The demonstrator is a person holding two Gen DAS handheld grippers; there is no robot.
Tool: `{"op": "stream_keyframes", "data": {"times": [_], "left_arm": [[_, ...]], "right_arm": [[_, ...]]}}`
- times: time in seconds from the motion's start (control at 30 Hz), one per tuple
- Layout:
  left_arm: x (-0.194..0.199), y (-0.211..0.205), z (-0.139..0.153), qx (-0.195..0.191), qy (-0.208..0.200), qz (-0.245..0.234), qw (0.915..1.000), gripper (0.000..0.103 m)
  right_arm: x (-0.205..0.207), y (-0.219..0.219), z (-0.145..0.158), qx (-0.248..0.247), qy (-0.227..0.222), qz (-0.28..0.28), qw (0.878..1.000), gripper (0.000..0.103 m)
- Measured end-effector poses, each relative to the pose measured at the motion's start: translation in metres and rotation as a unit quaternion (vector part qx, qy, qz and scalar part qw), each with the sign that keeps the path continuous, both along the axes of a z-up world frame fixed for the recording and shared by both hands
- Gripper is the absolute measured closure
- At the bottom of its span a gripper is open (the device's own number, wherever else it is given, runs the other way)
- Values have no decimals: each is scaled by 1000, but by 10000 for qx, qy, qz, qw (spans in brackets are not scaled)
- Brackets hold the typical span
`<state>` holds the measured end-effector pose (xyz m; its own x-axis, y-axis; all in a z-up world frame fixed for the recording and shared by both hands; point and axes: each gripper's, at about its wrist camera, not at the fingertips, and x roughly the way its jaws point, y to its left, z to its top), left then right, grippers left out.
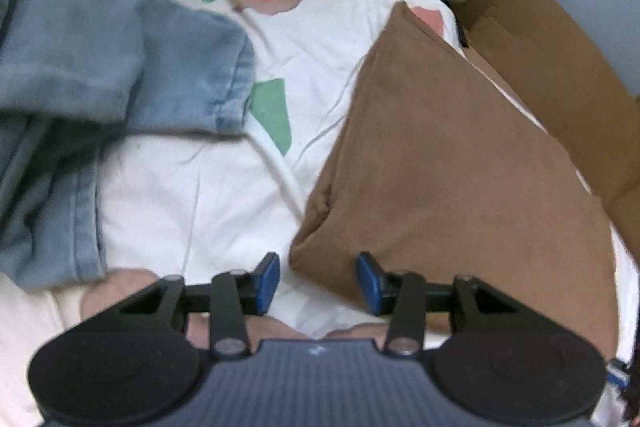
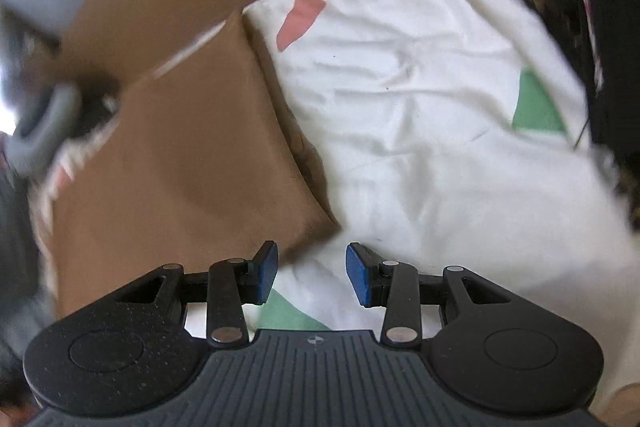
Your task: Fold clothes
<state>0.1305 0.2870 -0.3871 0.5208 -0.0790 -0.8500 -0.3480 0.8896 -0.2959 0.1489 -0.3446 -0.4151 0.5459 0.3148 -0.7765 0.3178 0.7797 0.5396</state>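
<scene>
Brown folded garment (image 1: 452,163) lay on the patterned bedsheet (image 1: 192,203); both sets of jaws stood apart, empty (views blurred), so its corner could be missed or sheet pinched.

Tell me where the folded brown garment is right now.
The folded brown garment lies on the white patterned sheet, right of the blue denim in the left wrist view, its near corner just ahead of the open left gripper.

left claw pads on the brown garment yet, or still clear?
Apart. The left wrist view shows the left claw open, white sheet between its pads, and the brown folded garment lying beyond the tips, ungripped.
</scene>
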Motion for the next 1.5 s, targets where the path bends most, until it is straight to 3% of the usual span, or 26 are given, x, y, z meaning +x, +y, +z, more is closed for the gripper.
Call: {"op": "stream_keyframes", "data": {"times": [0.07,0.17,0.27,0.33,0.47,0.63,0.7,0.9,1.03,1.13,1.2,1.5], "left_arm": [[0,0,-4,-81,21,36,10000,57],[-4,6,-12,-561,-59,312,9979,57],[-10,12,-17,-917,-140,638,9936,56],[-13,15,-20,-1126,-219,789,9903,56],[-20,20,-26,-1432,-371,1094,9829,56],[-27,27,-36,-1850,-596,1409,9707,54],[-28,29,-40,-1965,-671,1432,9677,51],[-26,30,-49,-2386,-1080,1458,9540,49],[-23,28,-51,-2757,-1354,1420,9410,52],[-23,24,-53,-2782,-1415,1445,9390,52],[-24,23,-58,-2762,-1386,1529,9387,52],[-27,31,-71,-2868,-1363,1709,9327,77]], "right_arm": [[3,-5,-7,400,-2,-269,9988,58],[7,-9,-17,864,53,-559,9947,61],[10,-12,-23,1159,92,-765,9903,95],[10,-15,-21,1284,-15,-808,9884,97],[8,-18,-17,1463,-176,-843,9855,97],[6,-20,-26,1643,-40,-974,9816,93],[7,-19,-32,1746,34,-998,9796,78],[12,-13,-47,2059,46,-1096,9724,74],[9,-16,-50,2368,-220,-1223,9636,77],[8,-17,-53,2584,-308,-1356,9560,77],[11,-15,-55,2491,-299,-1302,9592,76],[27,-10,-56,2301,-333,-1245,9646,76]]}}
